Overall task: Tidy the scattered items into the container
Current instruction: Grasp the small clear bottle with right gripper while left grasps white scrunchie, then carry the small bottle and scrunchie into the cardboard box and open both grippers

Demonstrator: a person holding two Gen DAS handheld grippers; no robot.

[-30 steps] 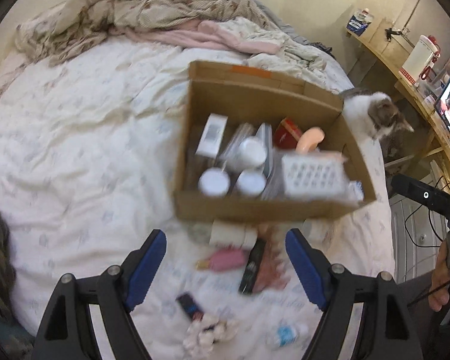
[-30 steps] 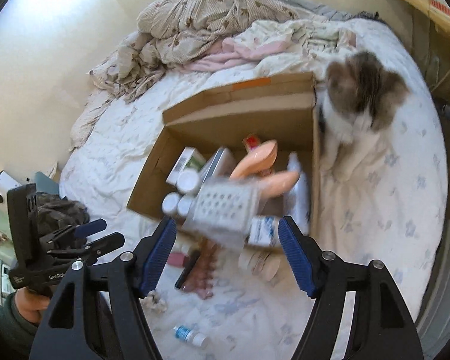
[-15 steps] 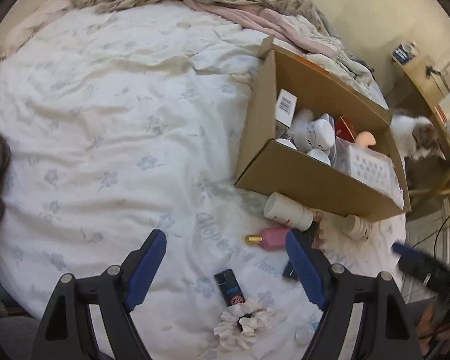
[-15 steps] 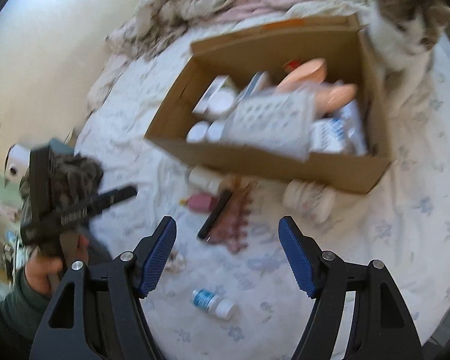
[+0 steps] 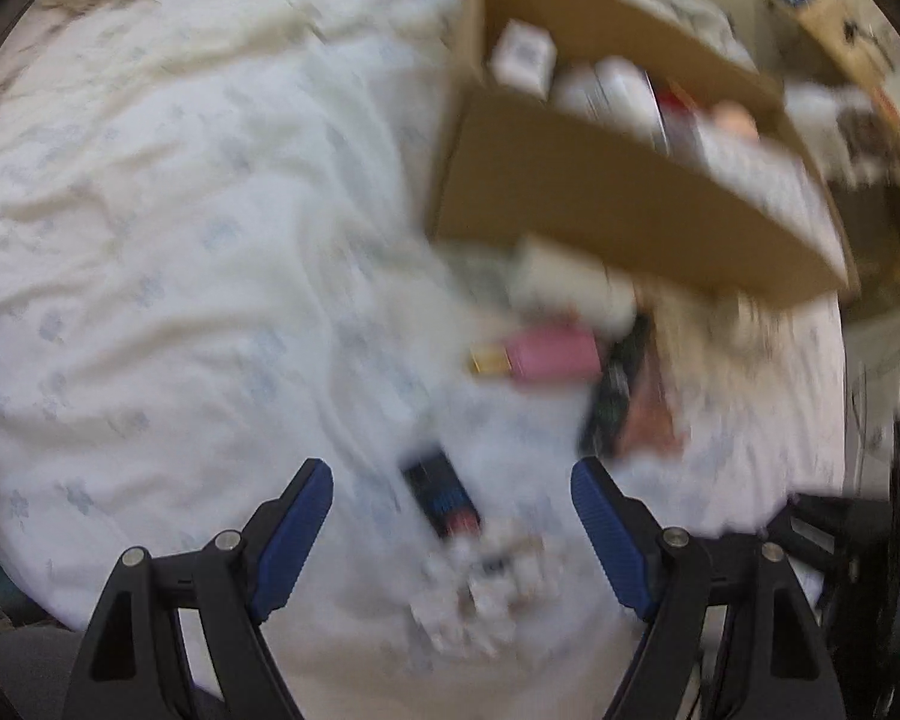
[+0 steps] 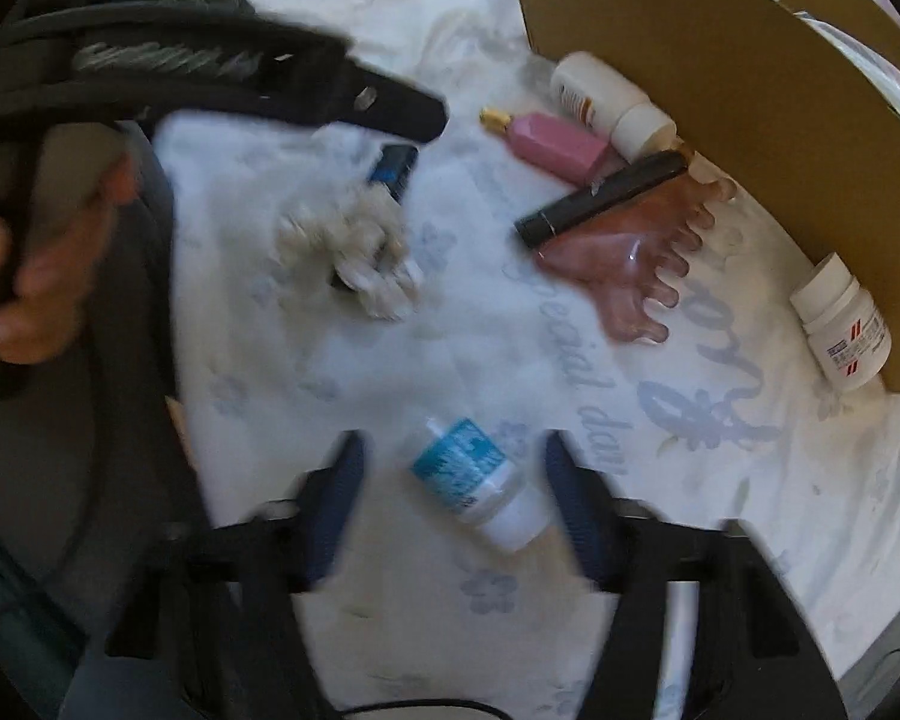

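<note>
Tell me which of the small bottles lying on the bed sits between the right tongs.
The blue-labelled bottle, lying on its side between the closing right tongs. The white bottle, pink bottle and red-striped bottle lie by the cardboard box.

Pink bottle [image 6: 555, 144], brown box [image 6: 750, 90], blue-flowered white sheet [image 6: 342, 420]

The box [image 6: 750, 138] is plain matt brown cardboard, and the bedsheet [image 6: 720, 480] under it is soft white cloth with a faint floral print. The small blue-labelled bottle [image 6: 480, 480] looks like smooth plastic, the pink hair claw [image 6: 624, 258] glossy and translucent, the white scrunchie [image 6: 354, 252] ruffled fabric.
</note>
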